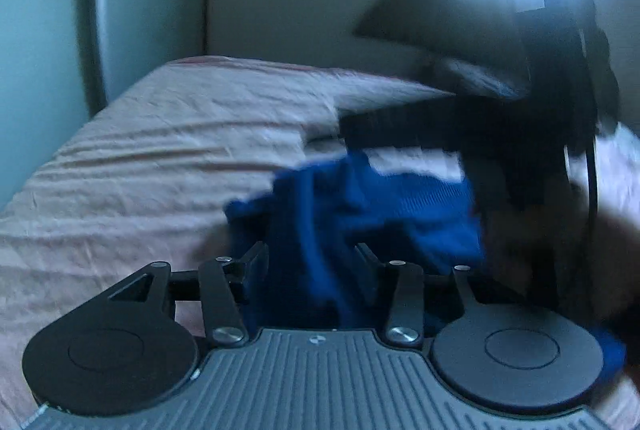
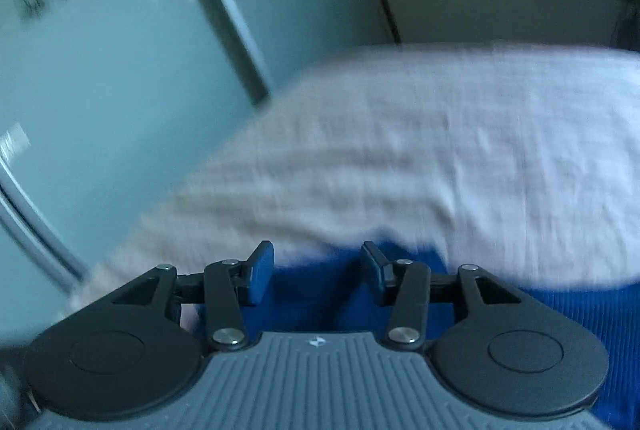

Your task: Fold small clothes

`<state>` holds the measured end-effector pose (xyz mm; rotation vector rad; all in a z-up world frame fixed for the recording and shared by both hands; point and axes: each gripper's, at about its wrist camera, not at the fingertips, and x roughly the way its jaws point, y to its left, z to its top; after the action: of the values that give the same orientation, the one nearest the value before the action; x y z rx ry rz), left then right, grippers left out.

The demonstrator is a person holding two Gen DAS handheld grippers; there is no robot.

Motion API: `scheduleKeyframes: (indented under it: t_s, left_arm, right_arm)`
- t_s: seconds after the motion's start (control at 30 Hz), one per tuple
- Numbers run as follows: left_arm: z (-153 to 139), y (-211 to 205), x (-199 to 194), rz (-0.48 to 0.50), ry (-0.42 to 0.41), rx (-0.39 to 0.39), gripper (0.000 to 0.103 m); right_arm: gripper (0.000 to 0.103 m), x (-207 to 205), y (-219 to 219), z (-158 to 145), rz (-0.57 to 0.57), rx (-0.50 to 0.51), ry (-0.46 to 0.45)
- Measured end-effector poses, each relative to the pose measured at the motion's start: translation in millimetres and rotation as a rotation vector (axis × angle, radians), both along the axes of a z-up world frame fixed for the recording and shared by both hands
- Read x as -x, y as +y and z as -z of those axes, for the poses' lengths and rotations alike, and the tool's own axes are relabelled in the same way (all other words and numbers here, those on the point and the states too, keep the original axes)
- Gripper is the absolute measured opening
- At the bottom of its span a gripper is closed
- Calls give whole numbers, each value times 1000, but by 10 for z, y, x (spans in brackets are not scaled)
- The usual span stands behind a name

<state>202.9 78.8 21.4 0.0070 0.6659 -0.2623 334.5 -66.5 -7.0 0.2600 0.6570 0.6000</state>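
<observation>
My left gripper [image 1: 310, 262] and right gripper [image 2: 318, 270] both stand spread, unclenched, over the blue garment [image 1: 360, 206] bunched on the bed [image 1: 160, 134]. I'd flatten it before pinching 2 corners.

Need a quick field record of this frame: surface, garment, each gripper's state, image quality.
surface: bed under a wrinkled pale cover
garment: blue garment, bunched, not flat
left gripper: jaws apart, blue cloth bunched between them; grip unclear
right gripper: open, jaws apart over the garment's edge
right gripper in left view: dark blurred shape at right, above the cloth
background: pale green wardrobe door, wall
image quality: motion blur in both views
</observation>
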Motion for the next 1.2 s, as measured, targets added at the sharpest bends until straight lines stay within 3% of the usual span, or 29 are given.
scheduleKeyframes:
  t_s: [0.13,0.23,0.33,0.4,0.43,0.47,0.6,0.73,0.9,1.0,1.03,1.13,1.2]
  left_arm:
    - [58,-64,191,30,-4,-15,51]
    - [96,-122,305,68,4,-16,51]
    - [199,-219,387,97,0,-83,54]
    - [252,-246,464,117,-31,-122,59]
    - [276,-246,480,121,-37,-130,60]
    - [292,-246,485,118,-41,-131,61]
    - [282,-200,453,97,-22,-91,62]
    - [283,-198,433,96,-24,-102,65]
    - [210,-172,474,72,-21,-75,64]
    - [209,-124,434,64,-3,-68,65]
    - [226,-128,418,66,8,-76,68]
    - [241,-135,411,59,9,-92,68]
    - [190,-127,448,44,-1,-87,68]
  right_arm:
    - [48,-41,69,-149,-1,92,-38]
    - [47,-184,226,4,-40,235,22]
    - [45,-259,261,203,-74,292,64]
    - [27,-194,231,186,-90,293,28]
    - [13,-170,199,166,-83,279,13]
    - [8,-145,152,148,-78,261,1]
    - [4,-124,108,-2,-57,175,-83]
    - [4,-79,104,-151,-24,104,-178]
    - [5,46,-120,-178,11,90,-74]
    - [12,325,-317,-105,-51,135,-22]
    - [23,428,-391,-67,-63,161,-6]
    - [86,677,-619,84,-86,236,43]
    - [86,884,-800,123,-31,317,14]
